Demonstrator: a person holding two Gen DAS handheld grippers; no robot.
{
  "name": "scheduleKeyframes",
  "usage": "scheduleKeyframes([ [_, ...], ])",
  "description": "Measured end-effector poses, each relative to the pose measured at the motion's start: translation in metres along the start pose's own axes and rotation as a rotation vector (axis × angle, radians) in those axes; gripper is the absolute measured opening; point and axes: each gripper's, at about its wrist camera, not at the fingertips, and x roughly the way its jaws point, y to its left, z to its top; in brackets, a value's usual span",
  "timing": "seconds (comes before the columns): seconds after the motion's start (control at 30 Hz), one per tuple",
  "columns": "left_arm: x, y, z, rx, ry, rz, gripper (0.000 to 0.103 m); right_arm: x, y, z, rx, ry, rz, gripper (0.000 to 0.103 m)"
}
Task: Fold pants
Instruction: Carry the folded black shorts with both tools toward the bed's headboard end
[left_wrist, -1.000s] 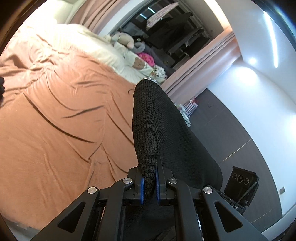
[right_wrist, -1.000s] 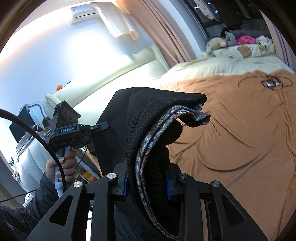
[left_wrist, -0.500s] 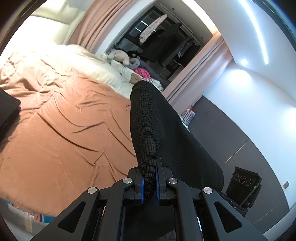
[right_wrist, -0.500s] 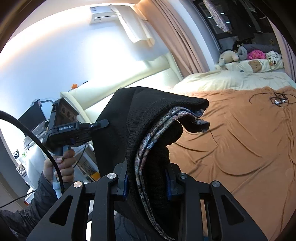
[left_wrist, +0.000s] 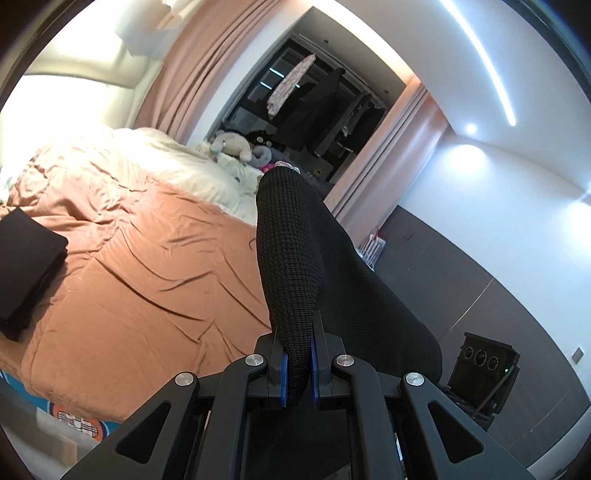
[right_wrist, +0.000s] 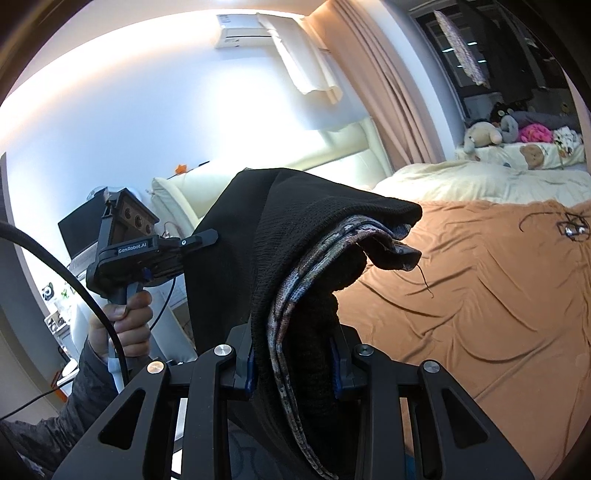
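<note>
Nearest to us, the left claw (left_wrist: 296, 373) is clamped tight on a narrow edge of the black knitted pants (left_wrist: 295, 258), the blue pads (left_wrist: 283, 373) pressing the cloth from both sides, and the fabric rises from the jaws toward twelve o'clock and drapes off toward four o'clock. Our right claw (right_wrist: 293, 363) grips a thicker bunch of the same pants (right_wrist: 280, 221) at the waistband, where a mottled lining (right_wrist: 291, 295) shows inside the black knit; the jaws stand a little apart, filled by the cloth. In the right wrist view the pants stretch from our right claw toward nine o'clock, where the left claw (right_wrist: 207, 238) pinches the other edge, held by a hand (right_wrist: 125, 325) in a dark sleeve (right_wrist: 77, 402), so the garment hangs in the air between the two claws, above the near edge of the bed. Beyond lies the bed's rumpled orange-brown sheet (left_wrist: 147, 280), with a folded black garment (left_wrist: 26, 269) at nine o'clock in the left wrist view. Farther on, at eleven o'clock, is a cream duvet (left_wrist: 177, 173), then the plush toys (left_wrist: 236, 146) at twelve o'clock against the pink curtain (left_wrist: 199, 81) and the dark window (left_wrist: 317, 99).
</note>
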Motion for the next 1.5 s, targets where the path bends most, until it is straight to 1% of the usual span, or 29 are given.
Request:
scheduleKeyframes([
  [0.17,-0.019,0.011,0.002,-0.014,-0.032,0.001,0.008,0.021,-0.004,0.006,-0.033,0.006,0.011,0.026],
  [0.4,-0.035,0.038,0.005,-0.037,-0.063,0.024,0.008,0.065,-0.01,0.008,-0.048,0.049,0.009,0.026],
  [0.53,-0.044,0.054,0.01,-0.039,-0.065,0.045,0.008,0.096,-0.012,0.018,-0.072,0.065,0.018,0.026],
  [0.7,-0.062,0.071,0.021,-0.04,-0.116,0.065,0.008,0.134,-0.009,0.034,-0.103,0.093,0.038,0.026],
  [0.8,-0.07,0.09,0.03,-0.063,-0.142,0.064,0.008,0.155,-0.014,0.042,-0.102,0.097,0.074,0.026],
  [1.0,-0.078,0.125,0.038,-0.079,-0.181,0.086,0.008,0.194,-0.024,0.055,-0.118,0.114,0.11,0.026],
  [1.2,-0.081,0.164,0.047,-0.118,-0.193,0.126,0.008,0.246,-0.029,0.062,-0.134,0.155,0.139,0.026],
  [1.37,-0.081,0.208,0.054,-0.172,-0.202,0.153,0.008,0.288,-0.029,0.066,-0.147,0.19,0.152,0.026],
  [1.5,-0.081,0.231,0.058,-0.177,-0.208,0.177,0.008,0.328,-0.024,0.068,-0.157,0.224,0.164,0.026],
])
